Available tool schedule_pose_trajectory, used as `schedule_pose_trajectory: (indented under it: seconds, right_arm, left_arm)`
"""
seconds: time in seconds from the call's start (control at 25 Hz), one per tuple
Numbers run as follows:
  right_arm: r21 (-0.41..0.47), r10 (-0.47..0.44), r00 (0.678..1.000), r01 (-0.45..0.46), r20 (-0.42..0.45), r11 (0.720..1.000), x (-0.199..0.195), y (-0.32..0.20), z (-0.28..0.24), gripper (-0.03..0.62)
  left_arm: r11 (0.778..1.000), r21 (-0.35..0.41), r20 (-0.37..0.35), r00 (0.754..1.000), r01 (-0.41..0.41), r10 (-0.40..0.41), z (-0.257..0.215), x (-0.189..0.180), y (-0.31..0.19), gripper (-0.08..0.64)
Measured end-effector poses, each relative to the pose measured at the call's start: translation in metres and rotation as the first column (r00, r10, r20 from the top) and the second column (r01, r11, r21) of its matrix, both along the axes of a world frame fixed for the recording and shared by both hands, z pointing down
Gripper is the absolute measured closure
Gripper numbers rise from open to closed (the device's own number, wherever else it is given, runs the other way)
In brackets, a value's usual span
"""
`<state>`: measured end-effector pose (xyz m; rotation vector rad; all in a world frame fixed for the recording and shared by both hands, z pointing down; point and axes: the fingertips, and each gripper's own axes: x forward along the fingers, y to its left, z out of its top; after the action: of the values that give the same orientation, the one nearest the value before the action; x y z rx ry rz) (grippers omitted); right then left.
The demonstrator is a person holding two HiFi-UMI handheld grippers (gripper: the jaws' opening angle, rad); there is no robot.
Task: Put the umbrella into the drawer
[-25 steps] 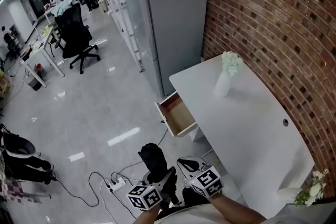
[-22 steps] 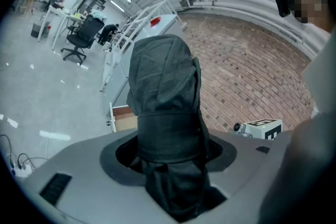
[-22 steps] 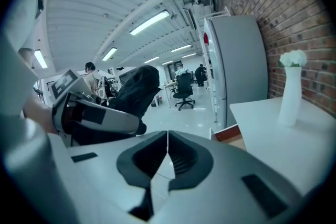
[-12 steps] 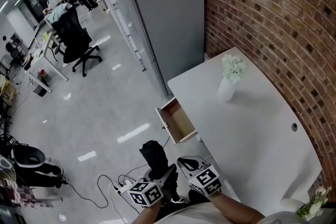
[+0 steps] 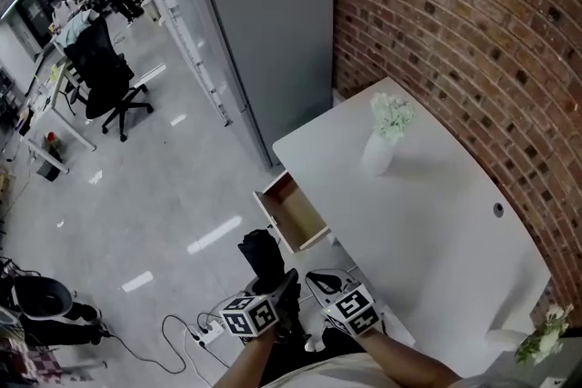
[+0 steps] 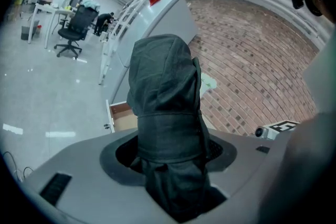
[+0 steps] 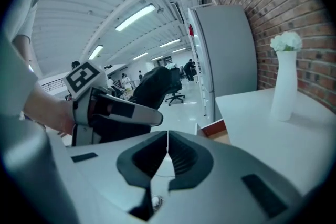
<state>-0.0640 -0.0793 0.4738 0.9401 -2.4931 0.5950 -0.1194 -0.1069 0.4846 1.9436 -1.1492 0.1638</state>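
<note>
A folded black umbrella (image 5: pixel 262 260) stands out of my left gripper (image 5: pixel 273 291), whose jaws are shut on it. In the left gripper view the umbrella (image 6: pixel 167 113) fills the centre and hides the pads. The open wooden drawer (image 5: pixel 293 213) juts from the left side of the white desk (image 5: pixel 427 213), just ahead of the umbrella's tip, and shows small as the drawer (image 6: pixel 122 116) behind the umbrella. My right gripper (image 5: pixel 320 284) hangs beside the left one, jaws shut with nothing between them. In the right gripper view the drawer (image 7: pixel 214 129) lies ahead, left of the desk (image 7: pixel 273 134).
A white vase with white flowers (image 5: pixel 382 136) stands on the desk's far end. A brick wall (image 5: pixel 473 41) runs along the right, a tall grey cabinet (image 5: pixel 264 23) behind the desk. A power strip with cables (image 5: pixel 195 336) lies on the floor. Office chairs (image 5: pixel 100 73) stand far left.
Both grippers and the umbrella have come closer to the open drawer. The desk and drawer have shifted left and nearer in the head view.
</note>
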Motion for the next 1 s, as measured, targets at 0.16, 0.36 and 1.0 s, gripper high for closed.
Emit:
schedule_pose_trajectory:
  seconds: [0.16, 0.36, 1.0]
  right_arm:
    - [-0.011, 0.097, 0.993, -0.098, -0.062, 0.995, 0.010, -0.016, 0.016, 0.575]
    - [-0.019, 0.147, 0.982, -0.151, -0.120, 0.988, 0.003, -0.026, 0.031, 0.575]
    - [-0.041, 0.203, 0.958, -0.215, -0.201, 0.976, 0.000, -0.069, 0.124, 0.575]
  left_arm:
    - [0.997, -0.054, 0.001, 0.998, -0.057, 0.057, 0.035, -0.005, -0.045, 0.288]
    - [0.977, -0.116, 0.032, 0.983, -0.178, 0.183, 0.075, -0.002, -0.083, 0.288]
    - [0.922, -0.187, 0.237, 0.896, -0.339, 0.377, 0.185, 0.004, -0.135, 0.288]
